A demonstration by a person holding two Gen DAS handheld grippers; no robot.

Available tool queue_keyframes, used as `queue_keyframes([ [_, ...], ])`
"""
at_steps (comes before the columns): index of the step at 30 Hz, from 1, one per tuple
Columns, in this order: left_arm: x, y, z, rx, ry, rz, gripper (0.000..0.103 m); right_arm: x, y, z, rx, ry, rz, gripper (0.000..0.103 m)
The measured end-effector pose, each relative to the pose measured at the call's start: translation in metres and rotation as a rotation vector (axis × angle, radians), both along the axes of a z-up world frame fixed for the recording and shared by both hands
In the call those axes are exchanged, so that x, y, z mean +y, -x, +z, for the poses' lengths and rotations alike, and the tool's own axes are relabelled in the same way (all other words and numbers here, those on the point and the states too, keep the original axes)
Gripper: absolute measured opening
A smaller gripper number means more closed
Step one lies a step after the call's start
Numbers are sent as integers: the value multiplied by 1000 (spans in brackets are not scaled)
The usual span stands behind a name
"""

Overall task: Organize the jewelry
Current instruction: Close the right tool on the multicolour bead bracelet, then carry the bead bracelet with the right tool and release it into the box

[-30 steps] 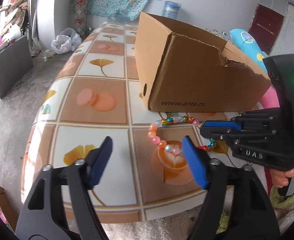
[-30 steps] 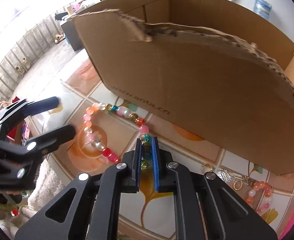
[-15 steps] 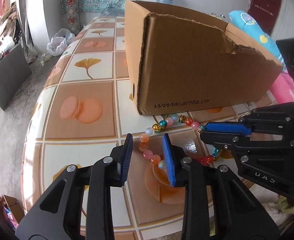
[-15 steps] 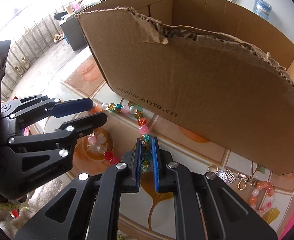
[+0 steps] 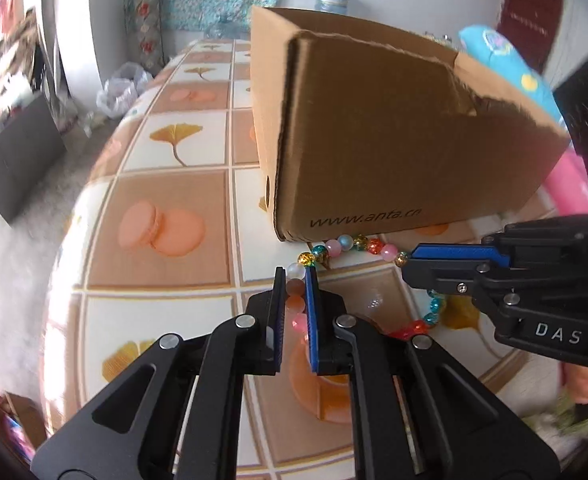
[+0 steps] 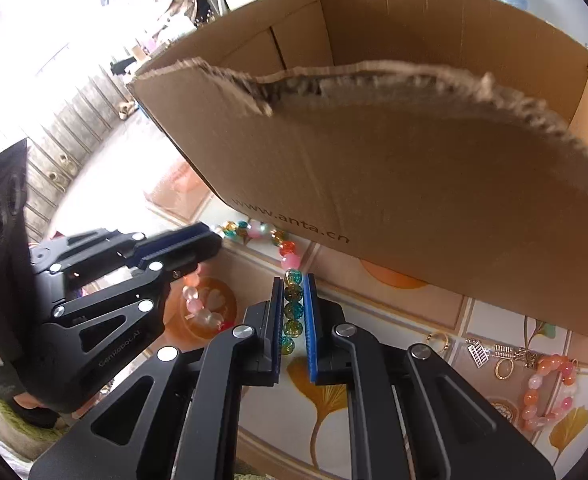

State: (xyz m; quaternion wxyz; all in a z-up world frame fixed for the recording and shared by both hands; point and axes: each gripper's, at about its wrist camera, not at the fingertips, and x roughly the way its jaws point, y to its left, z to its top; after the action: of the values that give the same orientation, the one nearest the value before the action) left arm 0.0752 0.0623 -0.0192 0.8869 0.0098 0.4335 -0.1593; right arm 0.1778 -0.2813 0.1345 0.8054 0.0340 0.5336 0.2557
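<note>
Tiled tablecloth (image 5: 166,200), cardboard box (image 5: 394,152) ahead of claws. Left gripper (image 5: 295,280), right gripper (image 6: 293,286) both clamped on bead necklace (image 5: 342,246). Light, floppy, slippery beads; pinch across strand.

On the side of the cardboard box (image 5: 394,152) in front of me I read "www.anta.cn" in dark print — it runs along the lower edge of the wall, and from my right wrist view the same line shows on the box (image 6: 414,208) as "www.anta.cn" too, slanting down to the right. My right gripper (image 5: 408,266), seen from the left wrist, carries the pale letters "DAS" on its black body. My left gripper (image 6: 210,248), seen from the right wrist, bears a small faint line along its arm — something like "GenRobot.AI", though I cannot read it surely.
</note>
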Motion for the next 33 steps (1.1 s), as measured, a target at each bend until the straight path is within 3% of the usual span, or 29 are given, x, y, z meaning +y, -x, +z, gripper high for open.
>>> queue_keyframes([
  [11,6,31,45,-42,138,-9,8,-35,22,38,-63,-94,-9,10],
  [20,-19,47,132,-215,184,-126,9,-51,36,119,-222,-186,4,10],
  [23,-30,33,166,-272,205,-176,9,-61,22,145,-276,-209,12,10],
  [27,-49,-1,186,-316,166,-194,9,-73,-20,159,-275,-223,2,10],
  [30,-59,-37,183,-274,166,-201,9,-75,-65,147,-206,-207,1,10],
  [33,-61,-72,161,-190,143,-185,9,-72,-98,126,-115,-189,14,10],
])
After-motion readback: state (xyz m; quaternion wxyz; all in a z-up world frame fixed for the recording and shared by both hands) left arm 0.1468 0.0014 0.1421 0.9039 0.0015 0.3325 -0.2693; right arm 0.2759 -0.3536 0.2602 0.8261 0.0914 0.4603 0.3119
